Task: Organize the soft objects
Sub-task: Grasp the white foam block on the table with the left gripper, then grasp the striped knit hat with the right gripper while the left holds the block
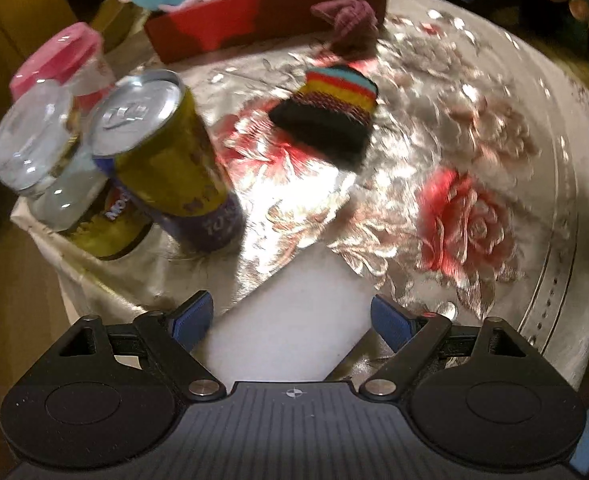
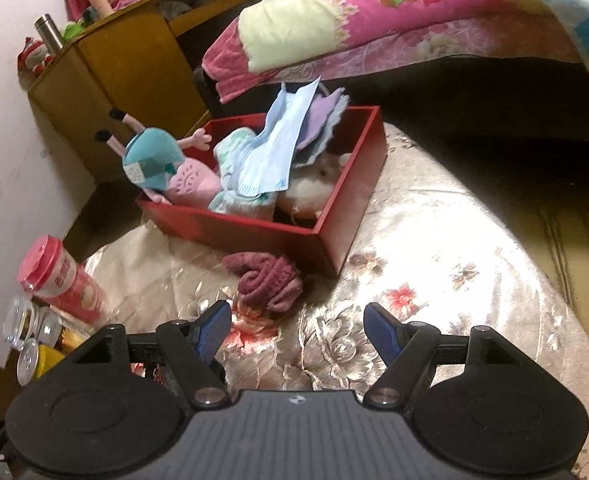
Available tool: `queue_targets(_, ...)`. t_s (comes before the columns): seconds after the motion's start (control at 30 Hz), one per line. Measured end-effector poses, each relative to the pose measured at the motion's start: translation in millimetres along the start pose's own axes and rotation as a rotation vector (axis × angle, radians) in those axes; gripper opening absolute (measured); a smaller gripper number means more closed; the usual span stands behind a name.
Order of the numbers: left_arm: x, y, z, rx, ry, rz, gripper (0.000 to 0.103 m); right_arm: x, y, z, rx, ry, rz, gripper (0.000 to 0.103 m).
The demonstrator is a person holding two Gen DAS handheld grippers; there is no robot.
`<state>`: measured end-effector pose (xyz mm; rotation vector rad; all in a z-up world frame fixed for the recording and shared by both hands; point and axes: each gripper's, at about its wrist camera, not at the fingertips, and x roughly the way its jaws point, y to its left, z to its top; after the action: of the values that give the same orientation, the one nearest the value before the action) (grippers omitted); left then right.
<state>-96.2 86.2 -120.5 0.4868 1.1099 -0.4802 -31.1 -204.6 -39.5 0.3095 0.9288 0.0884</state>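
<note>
A folded striped sock (image 1: 326, 114) with a black cuff lies on the floral tablecloth, well ahead of my open, empty left gripper (image 1: 292, 320). A maroon knitted sock bundle (image 2: 266, 282) lies just in front of the red box (image 2: 346, 220); it also shows in the left wrist view (image 1: 348, 20). The red box (image 1: 254, 20) holds a blue-and-pink plush toy (image 2: 162, 168), a light blue cloth (image 2: 278, 148), a purple cloth and a pale plush. My right gripper (image 2: 297, 326) is open and empty, just short of the maroon bundle.
A yellow drink can (image 1: 166, 160), a glass jar (image 1: 50, 160) and a pink-lidded canister (image 2: 62, 276) stand at the table's left edge. A wooden cabinet (image 2: 126, 72) and a bed with a pink quilt (image 2: 414, 8) lie beyond the table.
</note>
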Motion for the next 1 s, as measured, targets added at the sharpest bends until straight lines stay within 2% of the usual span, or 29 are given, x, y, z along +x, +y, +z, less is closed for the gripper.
queue_targets(0.13,9.8,-5.1,2.1,0.035,0.037,0.003,0.090,4.3,0.9,-2.7,-0.005,0.021,0.007,0.045)
queue_targets(0.23,19.6,-13.1,0.1,0.070,0.087,0.009,0.090,7.7,3.6,-3.9,-0.011,0.034,0.014,0.045)
queue_targets(0.27,19.4,-16.3,-1.6,0.078,0.077,0.022,0.088,9.0,5.2,-4.7,-0.012,0.039,0.017,0.045)
queue_targets(0.47,14.1,-32.2,4.2,0.098,0.066,-0.098,0.081,16.3,15.6,-6.0,-0.034,0.055,0.026,0.045)
queue_targets(0.67,11.2,-40.0,23.1,0.035,0.053,-0.238,0.080,15.2,11.5,-3.1,-0.012,0.045,0.027,0.045)
queue_targets(0.83,7.2,-23.2,41.3,-0.108,0.014,-0.325,0.080,14.2,5.2,-1.4,0.024,0.048,0.043,0.045)
queue_targets(0.9,8.1,-17.5,45.6,-0.154,0.010,-0.336,0.079,16.6,4.3,-2.1,0.036,0.062,0.050,0.045)
queue_targets(1.0,9.4,-15.1,48.7,-0.170,0.003,-0.327,0.079,17.5,6.7,-2.9,0.029,0.063,0.046,0.045)
